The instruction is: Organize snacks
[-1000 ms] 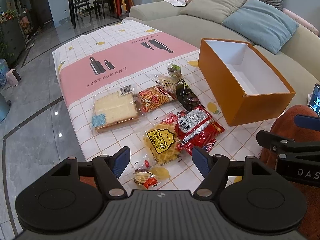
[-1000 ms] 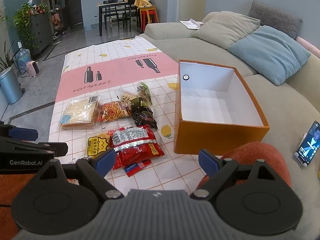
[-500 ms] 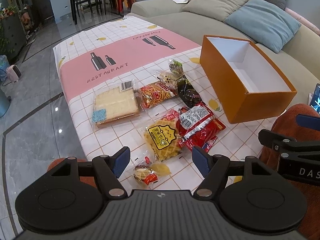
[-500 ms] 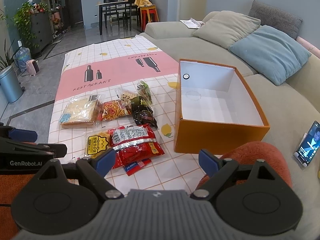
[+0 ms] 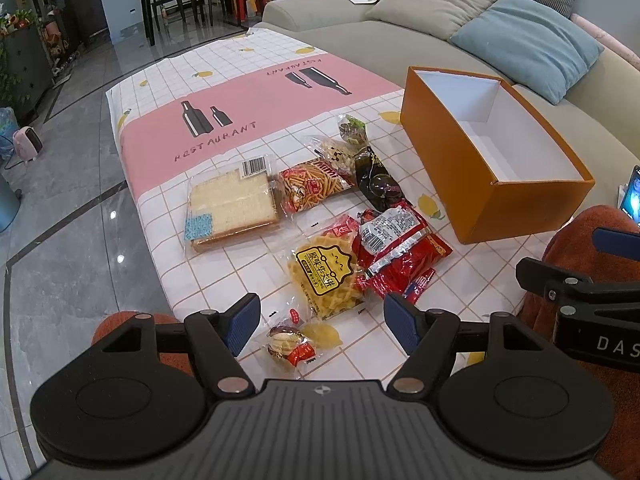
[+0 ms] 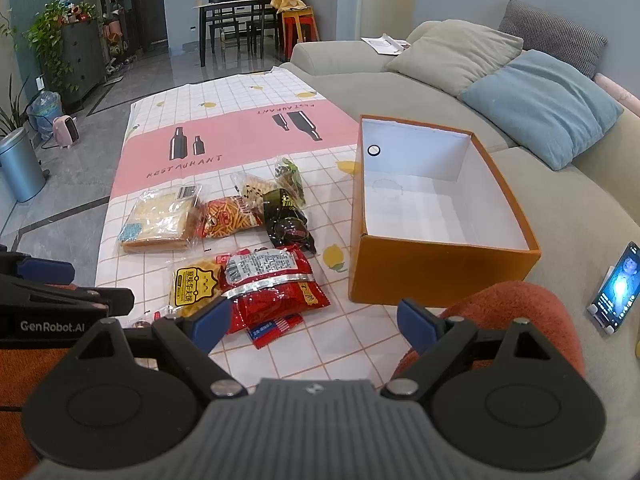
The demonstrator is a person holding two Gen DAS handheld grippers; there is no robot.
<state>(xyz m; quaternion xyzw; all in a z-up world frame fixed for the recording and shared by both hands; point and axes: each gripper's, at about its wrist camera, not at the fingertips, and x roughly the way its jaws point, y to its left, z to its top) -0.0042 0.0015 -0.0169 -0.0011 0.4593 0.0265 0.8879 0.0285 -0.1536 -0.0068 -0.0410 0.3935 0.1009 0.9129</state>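
Note:
Several snack packs lie on a checked cloth (image 5: 248,80): a wrapped sandwich (image 5: 230,208), a bag of orange sticks (image 5: 310,186), a dark pack (image 5: 374,186), a red bag (image 5: 400,252), a yellow waffle pack (image 5: 324,276) and a small wrapped sweet (image 5: 290,344). An empty orange box (image 5: 496,208) with a white inside stands to their right. My left gripper (image 5: 320,320) hovers open above the small sweet and the waffle pack, holding nothing. My right gripper (image 6: 314,320) is open near the red bag (image 6: 276,286) and the orange box (image 6: 440,276), with nothing between its fingers.
A grey sofa with beige and blue cushions (image 6: 540,104) runs along the right. A phone (image 6: 618,288) stands propped on the sofa. Orange-red fabric (image 6: 516,312) lies under the right gripper. Grey tiled floor, a bin (image 6: 18,168) and a dining table (image 6: 236,24) lie beyond.
The left wrist view has shifted a little, so the snacks sit slightly lower and nearer the fingers. The right view is unchanged. Both grippers stay open.

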